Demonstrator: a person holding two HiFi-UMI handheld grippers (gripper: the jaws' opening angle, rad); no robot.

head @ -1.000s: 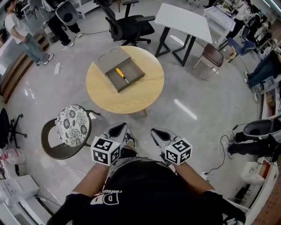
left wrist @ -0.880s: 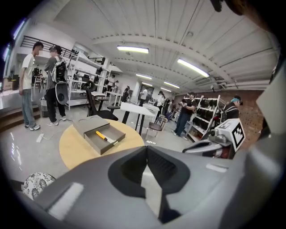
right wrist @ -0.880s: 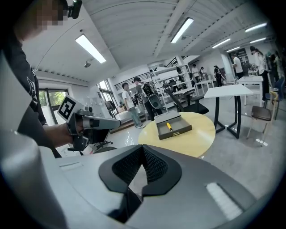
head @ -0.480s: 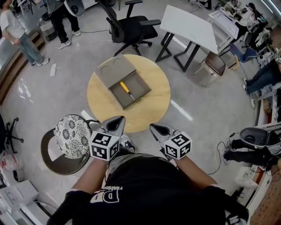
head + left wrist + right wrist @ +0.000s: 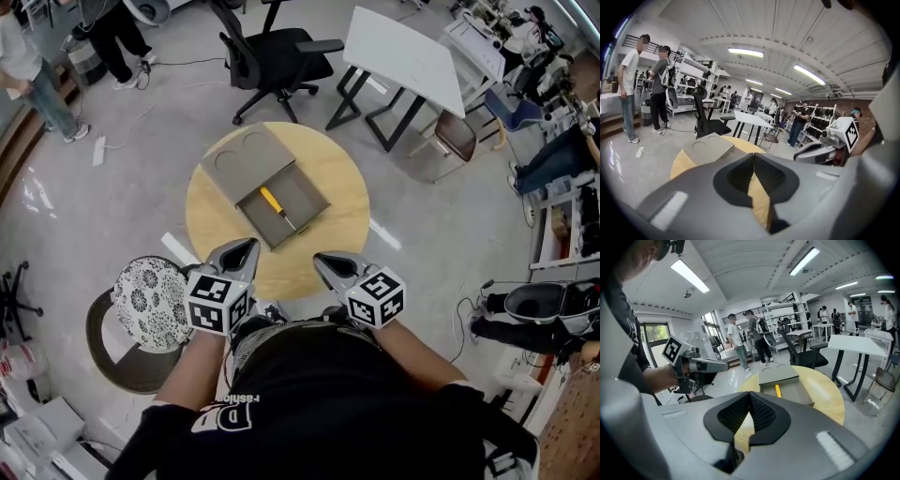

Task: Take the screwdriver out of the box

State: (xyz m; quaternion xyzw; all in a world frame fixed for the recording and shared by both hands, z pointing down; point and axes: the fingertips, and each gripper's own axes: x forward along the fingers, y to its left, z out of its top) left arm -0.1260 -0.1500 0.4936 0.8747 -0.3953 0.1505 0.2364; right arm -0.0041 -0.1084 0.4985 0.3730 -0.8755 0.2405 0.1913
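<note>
Screwdriver (image 5: 273,202), yellow handle, in open grey box (image 5: 306,194), lid (image 5: 246,159) at 11 o'clock; left gripper (image 5: 247,247) and right gripper (image 5: 322,261) clenched empty at 6

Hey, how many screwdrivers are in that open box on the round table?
1. A yellow-handled screwdriver lies in the open box on the round table; nothing else shows inside the box.
</note>
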